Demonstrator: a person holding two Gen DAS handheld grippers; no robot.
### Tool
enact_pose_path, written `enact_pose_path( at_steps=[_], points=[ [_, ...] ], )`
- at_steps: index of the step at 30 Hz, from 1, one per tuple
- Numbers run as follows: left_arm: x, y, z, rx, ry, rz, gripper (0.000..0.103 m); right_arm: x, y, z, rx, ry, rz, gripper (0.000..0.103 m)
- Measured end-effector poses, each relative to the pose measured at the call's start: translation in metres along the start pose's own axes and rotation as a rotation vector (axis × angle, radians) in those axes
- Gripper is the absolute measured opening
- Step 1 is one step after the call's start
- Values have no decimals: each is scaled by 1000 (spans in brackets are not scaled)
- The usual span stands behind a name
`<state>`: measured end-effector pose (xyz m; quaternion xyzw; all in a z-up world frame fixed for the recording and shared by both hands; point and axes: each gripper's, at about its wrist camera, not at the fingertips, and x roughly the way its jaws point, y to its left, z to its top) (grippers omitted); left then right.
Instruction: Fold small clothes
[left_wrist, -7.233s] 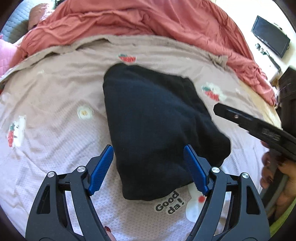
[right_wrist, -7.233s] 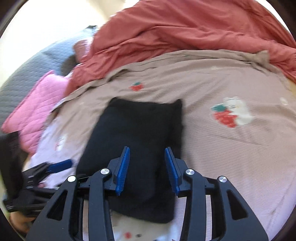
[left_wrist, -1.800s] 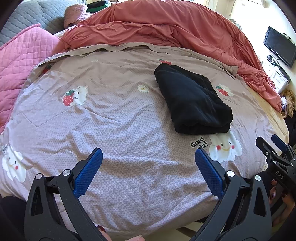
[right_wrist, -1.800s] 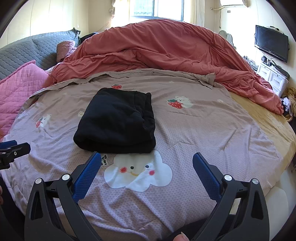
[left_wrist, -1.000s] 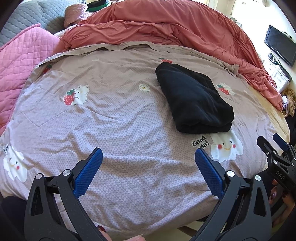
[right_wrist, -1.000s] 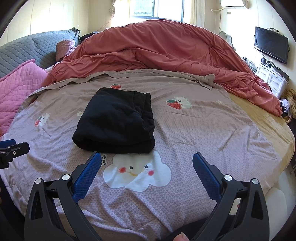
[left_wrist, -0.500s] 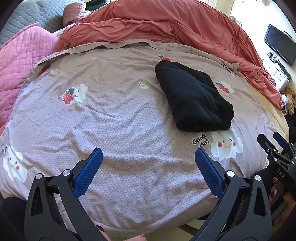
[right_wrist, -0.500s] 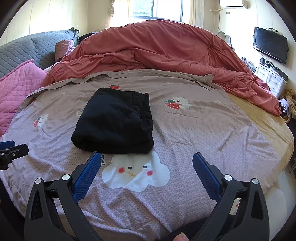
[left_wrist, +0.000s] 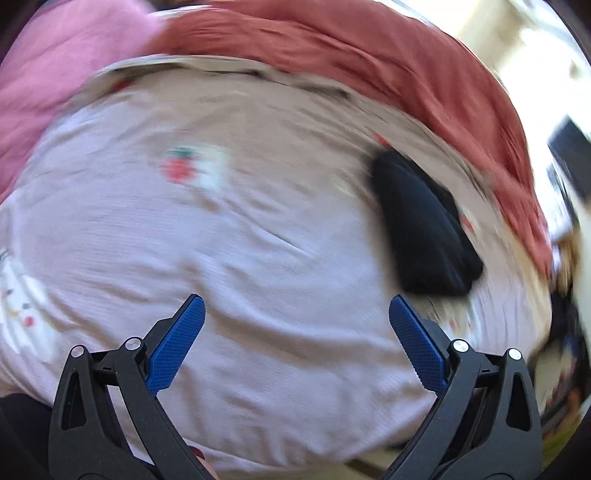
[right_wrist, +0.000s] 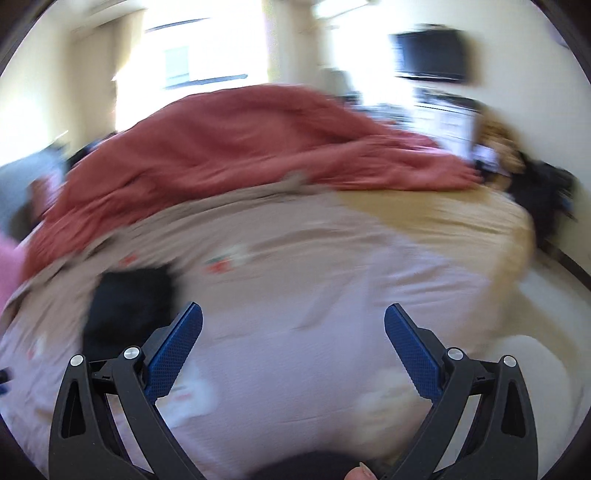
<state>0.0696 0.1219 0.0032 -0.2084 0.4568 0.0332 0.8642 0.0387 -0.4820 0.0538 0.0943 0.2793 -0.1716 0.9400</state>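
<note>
A folded black garment (left_wrist: 421, 225) lies on the mauve printed bedsheet (left_wrist: 258, 240), right of centre in the left wrist view and at the lower left in the right wrist view (right_wrist: 129, 306). My left gripper (left_wrist: 295, 314) is open and empty, above the sheet, well short and left of the garment. My right gripper (right_wrist: 293, 321) is open and empty, to the right of the garment. Both views are blurred by motion.
A red duvet (right_wrist: 240, 147) is heaped along the far side of the bed. A pink quilt (left_wrist: 48, 74) lies at the far left. A TV (right_wrist: 430, 55) and a cabinet stand by the wall on the right.
Both grippers have swung: the left view has turned left, so the garment sits further right. The right view has turned right and up, so the garment has slid to the lower left. Both stay open.
</note>
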Motion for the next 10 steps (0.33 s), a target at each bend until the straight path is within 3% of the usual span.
enact_pose_path(
  at_steps=[2,3,7,10],
  points=[
    [-8,40,21,-65,-60,106,94,8,-55,2,75,10,-120,98],
    [-12,71,34,-111,-96,204,94,15,-93,-1,129,23,-204,98],
    [-11,168,66,-242,-81,454,94,40,-226,-33,316,137,-498,98],
    [-2,228,82,-305,-40,592,94,54,-296,-60,410,220,-662,98]
  ],
)
